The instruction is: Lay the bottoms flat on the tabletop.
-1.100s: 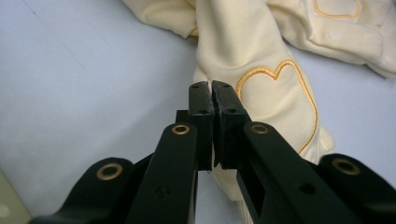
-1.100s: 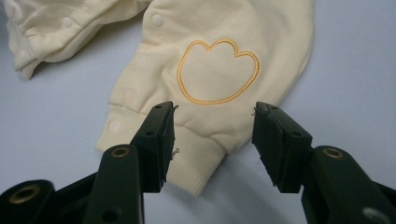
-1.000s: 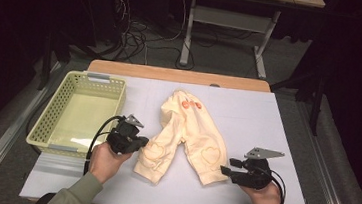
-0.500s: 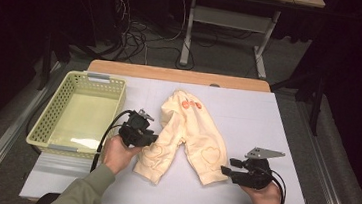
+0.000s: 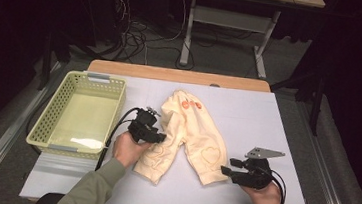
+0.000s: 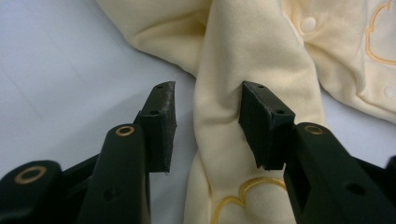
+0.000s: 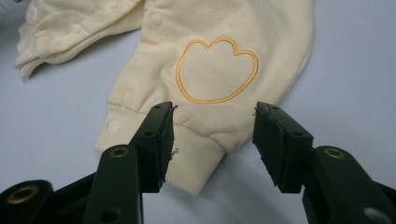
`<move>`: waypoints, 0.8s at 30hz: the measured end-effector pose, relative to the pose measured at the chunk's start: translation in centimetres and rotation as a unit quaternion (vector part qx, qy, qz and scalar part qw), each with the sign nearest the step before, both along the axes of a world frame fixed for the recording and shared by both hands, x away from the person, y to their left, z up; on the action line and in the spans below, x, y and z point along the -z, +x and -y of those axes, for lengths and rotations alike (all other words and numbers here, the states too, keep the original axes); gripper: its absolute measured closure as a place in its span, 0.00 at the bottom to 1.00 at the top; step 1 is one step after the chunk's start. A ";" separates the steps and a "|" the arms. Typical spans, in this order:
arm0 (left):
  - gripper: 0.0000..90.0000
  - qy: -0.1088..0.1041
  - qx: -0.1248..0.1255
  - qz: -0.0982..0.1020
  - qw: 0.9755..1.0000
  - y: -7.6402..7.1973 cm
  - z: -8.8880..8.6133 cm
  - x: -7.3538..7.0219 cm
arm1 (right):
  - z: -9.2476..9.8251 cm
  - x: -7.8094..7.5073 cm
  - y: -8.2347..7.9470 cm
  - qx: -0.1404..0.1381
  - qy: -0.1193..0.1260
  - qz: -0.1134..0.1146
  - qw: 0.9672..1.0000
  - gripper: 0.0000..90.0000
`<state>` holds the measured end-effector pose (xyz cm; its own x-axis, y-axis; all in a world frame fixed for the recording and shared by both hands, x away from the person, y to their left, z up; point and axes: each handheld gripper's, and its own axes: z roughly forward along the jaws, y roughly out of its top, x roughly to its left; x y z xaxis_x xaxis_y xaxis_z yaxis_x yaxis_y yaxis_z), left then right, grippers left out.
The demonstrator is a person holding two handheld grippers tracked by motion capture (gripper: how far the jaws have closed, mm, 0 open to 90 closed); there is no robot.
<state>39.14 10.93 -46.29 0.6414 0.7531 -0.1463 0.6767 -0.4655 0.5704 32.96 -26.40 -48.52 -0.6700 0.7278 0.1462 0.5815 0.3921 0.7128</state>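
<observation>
Since a second ago, the left hand-held gripper (image 5: 159, 136) has moved in over the left leg of the cream baby trousers (image 5: 186, 132), and its jaws have just been opening; they now stand parted around a raised fold of cloth, one pad (image 6: 261, 123) touching it, not clamped. The right hand-held gripper (image 5: 226, 171) has kept still, jaws open just short of the right leg's ribbed cuff (image 7: 196, 151). Trousers lie flat mid-worktop (image 5: 276, 131), legs towards the person, a yellow basket (image 5: 56, 120) to their left. Soft, light, floppy fleece: likely to sag and bunch, so pinching the thicker cuffs or a fold should hold best.
</observation>
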 end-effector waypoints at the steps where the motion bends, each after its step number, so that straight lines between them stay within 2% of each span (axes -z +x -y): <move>1: 0.60 0.003 0.000 0.000 1.000 0.2 0.2 0.0 | 0.0 0.0 0.0 -0.001 0.000 0.001 1.000 0.54; 3: 0.60 0.003 -0.003 -0.003 1.000 0.8 0.5 0.2 | 0.0 0.0 0.0 0.002 0.000 0.000 1.000 0.54; 6: 0.61 -0.015 -0.014 -0.016 1.000 1.6 0.7 0.6 | 0.0 0.0 0.1 0.002 0.000 -0.001 1.000 0.54; 9: 0.73 -0.026 -0.019 -0.034 0.999 2.3 0.8 1.2 | 0.0 0.0 0.0 0.001 0.000 -0.001 1.000 0.54; 15: 0.86 -0.013 -0.012 -0.044 0.999 2.5 1.8 2.2 | 0.0 0.0 0.1 -0.001 -0.001 0.000 1.000 0.54; 20: 0.88 -0.008 -0.013 -0.055 0.998 3.0 2.4 2.7 | 0.0 0.0 0.1 -0.001 -0.001 0.000 1.000 0.54; 24: 0.88 -0.004 0.008 -0.067 0.998 3.0 3.1 2.9 | 0.0 0.1 0.1 -0.002 -0.001 0.000 1.000 0.54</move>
<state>42.12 7.82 -49.21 0.6282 0.7413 -0.2365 0.7390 -0.4734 0.4793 33.03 -26.38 -48.57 -0.6735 0.7249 0.1446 0.5799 0.3969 0.7115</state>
